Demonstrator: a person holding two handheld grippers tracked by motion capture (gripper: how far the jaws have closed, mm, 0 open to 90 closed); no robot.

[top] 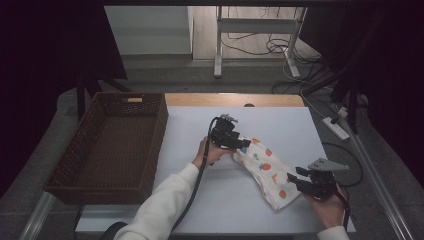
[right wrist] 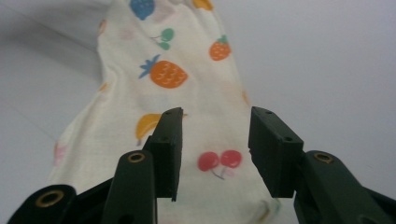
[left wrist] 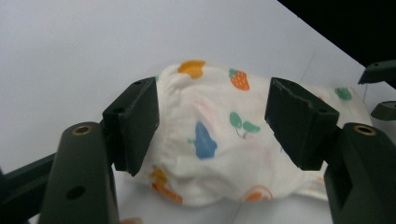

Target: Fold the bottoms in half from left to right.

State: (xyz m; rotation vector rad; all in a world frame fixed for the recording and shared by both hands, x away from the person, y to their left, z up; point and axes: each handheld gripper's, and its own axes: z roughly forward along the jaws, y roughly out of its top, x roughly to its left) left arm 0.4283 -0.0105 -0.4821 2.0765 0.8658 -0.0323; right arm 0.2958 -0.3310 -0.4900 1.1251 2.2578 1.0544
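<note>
Grabbing both ends of this little fruit-print cloth (top: 263, 172) looks like the step in hand. It lies flat on the white table (top: 280, 130), right of the middle, running diagonally from far-left to near-right.

The left gripper (top: 235, 141) is at the far end, jaws wide apart with the bunched edge sitting between them in the left gripper view, not pinched yet. The right gripper (top: 299, 181) is at the near end, jaws also apart, straddling the hem by the cherry print (right wrist: 219, 161).

My take: get each set of jaws down low so they bite a real fold of fabric, not just the top layer, and close both before lifting. If one end goes up alone, I'd guess the thing slides or twists. Keeping it slightly taut between the two should help it stay tidy.

Over on the left there's a brown wicker basket (top: 161, 125), well apart from the cloth, and it's got nothing in it as far as I can see.
</note>
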